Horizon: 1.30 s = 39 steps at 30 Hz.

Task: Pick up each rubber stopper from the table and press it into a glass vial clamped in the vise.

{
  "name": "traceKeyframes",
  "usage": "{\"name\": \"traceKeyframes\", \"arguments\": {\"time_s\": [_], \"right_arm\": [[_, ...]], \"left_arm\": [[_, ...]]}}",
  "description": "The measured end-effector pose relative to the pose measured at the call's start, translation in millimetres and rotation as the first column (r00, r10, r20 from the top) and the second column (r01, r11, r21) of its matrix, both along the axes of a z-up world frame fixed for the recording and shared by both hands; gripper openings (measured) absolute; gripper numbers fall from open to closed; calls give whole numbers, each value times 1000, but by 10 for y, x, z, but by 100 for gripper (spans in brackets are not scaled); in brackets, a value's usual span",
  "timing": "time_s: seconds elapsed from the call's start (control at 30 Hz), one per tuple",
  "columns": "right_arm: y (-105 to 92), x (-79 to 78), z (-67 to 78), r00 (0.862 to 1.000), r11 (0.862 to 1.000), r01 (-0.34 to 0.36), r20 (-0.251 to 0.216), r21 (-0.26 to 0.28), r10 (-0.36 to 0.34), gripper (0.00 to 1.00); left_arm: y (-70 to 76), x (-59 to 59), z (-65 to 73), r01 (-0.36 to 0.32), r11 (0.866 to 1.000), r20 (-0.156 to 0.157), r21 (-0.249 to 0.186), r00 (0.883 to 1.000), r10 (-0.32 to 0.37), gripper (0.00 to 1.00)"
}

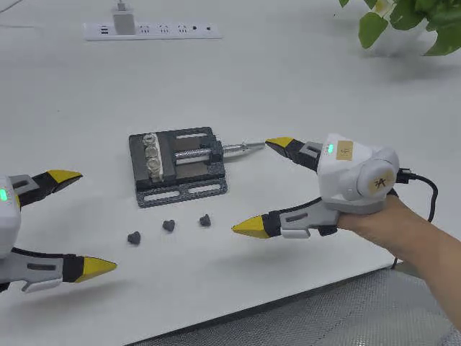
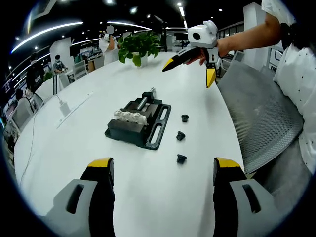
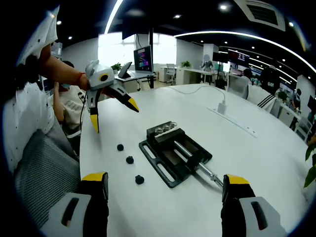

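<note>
A dark vise (image 1: 176, 167) sits mid-table with a row of glass vials (image 1: 153, 157) clamped in it. Three small dark rubber stoppers (image 1: 134, 237) (image 1: 168, 225) (image 1: 205, 220) lie loose in a row in front of it. My right gripper (image 1: 261, 186) hovers open just right of the vise and stoppers, holding nothing. My left gripper (image 1: 85, 220) is open at the left edge, also with nothing in it. In the left gripper view the vise (image 2: 140, 123) and stoppers (image 2: 180, 135) lie ahead of the open gripper (image 2: 164, 165). The right gripper view shows its open gripper (image 3: 165, 178) facing the vise (image 3: 175, 153) and stoppers (image 3: 130, 159).
The vise's metal handle (image 1: 243, 148) sticks out to the right, near the right gripper's upper jaw. A white power strip (image 1: 151, 30) lies at the table's far side and a green plant (image 1: 410, 21) at the far right. The table's front edge (image 1: 288, 297) runs close below, with a mesh chair (image 1: 346, 317) beyond.
</note>
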State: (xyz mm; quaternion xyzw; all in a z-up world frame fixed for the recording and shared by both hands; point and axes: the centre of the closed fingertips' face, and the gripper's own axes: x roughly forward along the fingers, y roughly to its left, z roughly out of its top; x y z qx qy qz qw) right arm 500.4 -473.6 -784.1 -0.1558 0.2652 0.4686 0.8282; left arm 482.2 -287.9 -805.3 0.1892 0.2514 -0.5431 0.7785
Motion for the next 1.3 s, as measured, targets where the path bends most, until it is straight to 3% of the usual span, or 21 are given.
{"name": "traceKeyframes", "arguments": {"time_s": [0.2, 0.4, 0.8, 1.3], "right_arm": [[-16, 1, 0, 1000, 1000, 5, 0, 0, -5, 94], [-31, -4, -7, 1000, 1000, 9, -2, 0, -9, 94], [-67, -11, -6, 1000, 1000, 16, -3, 1, -16, 93], [-71, 10, 15, 1000, 1000, 21, -4, 8, -21, 92]], "left_arm": [[-38, 3, -51, 26, 999, 1, 23, 1000, -26, 76], [-77, -6, -118, 44, 998, -18, 52, 999, -43, 69], [-127, -82, -270, 96, 988, -47, 122, 995, -91, 47], [-233, -143, -414, 137, 978, -88, 157, 988, -124, 29]]}}
